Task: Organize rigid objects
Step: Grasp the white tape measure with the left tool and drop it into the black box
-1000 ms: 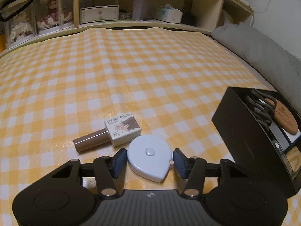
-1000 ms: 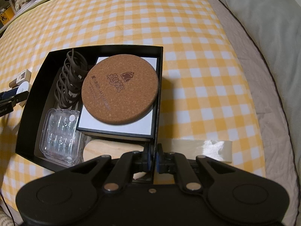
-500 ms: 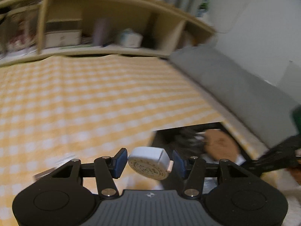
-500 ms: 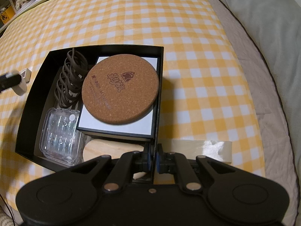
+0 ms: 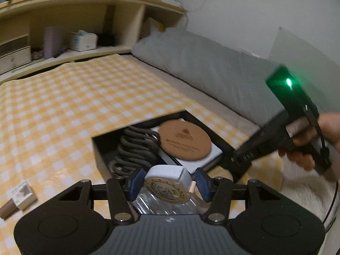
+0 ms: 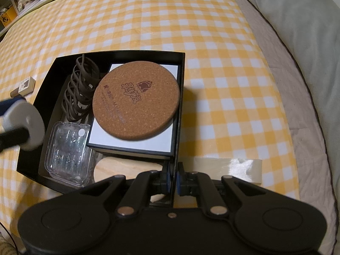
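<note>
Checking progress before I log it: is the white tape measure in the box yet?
Not yet: the left gripper holds the tape measure above the black box.

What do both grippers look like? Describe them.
Left gripper: black, with two round discs at the back, a ribbed grey centre panel with a small logo, silver pivot screws and blue pads. Right gripper: the same black build and blue pads. In the left view, its housing carries a green light and a thin black cable, and a bare hand grips it.
</note>
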Action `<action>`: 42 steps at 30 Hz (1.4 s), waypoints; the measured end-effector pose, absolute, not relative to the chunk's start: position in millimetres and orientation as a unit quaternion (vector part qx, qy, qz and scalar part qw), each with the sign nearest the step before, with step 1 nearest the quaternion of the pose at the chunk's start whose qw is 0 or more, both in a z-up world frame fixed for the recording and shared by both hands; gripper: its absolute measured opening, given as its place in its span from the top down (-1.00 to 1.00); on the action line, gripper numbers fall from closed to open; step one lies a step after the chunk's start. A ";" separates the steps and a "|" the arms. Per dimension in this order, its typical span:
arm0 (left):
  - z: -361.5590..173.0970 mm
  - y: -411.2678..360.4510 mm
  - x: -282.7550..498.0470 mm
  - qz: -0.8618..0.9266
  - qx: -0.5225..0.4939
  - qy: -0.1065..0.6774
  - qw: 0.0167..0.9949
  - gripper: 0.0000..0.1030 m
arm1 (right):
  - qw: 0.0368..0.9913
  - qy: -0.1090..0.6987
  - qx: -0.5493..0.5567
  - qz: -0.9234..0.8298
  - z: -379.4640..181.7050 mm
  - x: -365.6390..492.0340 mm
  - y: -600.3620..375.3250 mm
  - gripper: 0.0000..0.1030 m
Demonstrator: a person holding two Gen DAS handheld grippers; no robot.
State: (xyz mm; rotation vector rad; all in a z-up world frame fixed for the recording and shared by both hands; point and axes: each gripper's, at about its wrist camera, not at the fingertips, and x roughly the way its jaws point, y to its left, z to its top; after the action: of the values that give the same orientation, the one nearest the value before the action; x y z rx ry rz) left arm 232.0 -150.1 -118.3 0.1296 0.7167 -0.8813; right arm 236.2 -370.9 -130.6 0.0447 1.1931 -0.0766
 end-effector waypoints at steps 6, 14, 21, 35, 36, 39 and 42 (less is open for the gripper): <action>-128.5 -166.5 225.2 -0.424 0.067 0.345 0.835 -0.04 | 0.826 0.562 0.019 -0.036 -129.5 236.8 -370.8 0.85; -130.1 -168.7 216.8 -0.434 0.037 0.300 0.849 -0.16 | 0.826 0.562 0.018 -0.036 -130.4 236.4 -370.7 0.85; -136.0 -166.8 221.3 -0.431 0.063 0.335 0.836 -0.31 | 0.826 0.562 0.018 -0.037 -130.4 236.5 -370.4 0.85; -136.2 -167.6 218.3 -0.439 0.066 0.346 0.826 -0.32 | 0.827 0.561 0.017 -0.036 -130.3 236.5 -370.5 0.85; -135.9 -167.9 218.2 -0.440 0.067 0.348 0.825 -0.33 | 0.827 0.561 0.017 -0.036 -130.2 236.6 -370.7 0.85; -135.1 -169.8 216.8 -0.442 0.068 0.350 0.824 -0.52 | 0.827 0.561 0.017 -0.036 -130.5 236.3 -370.6 0.85; -134.4 -170.6 216.3 -0.444 0.070 0.349 0.823 -0.65 | 0.827 0.561 0.017 -0.037 -130.4 236.1 -370.1 0.85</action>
State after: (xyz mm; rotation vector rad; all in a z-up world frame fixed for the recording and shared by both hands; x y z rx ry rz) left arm 216.3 -170.6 -134.4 0.1479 0.7421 -0.9439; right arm 236.1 -370.1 -130.4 0.0366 1.1925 -0.0777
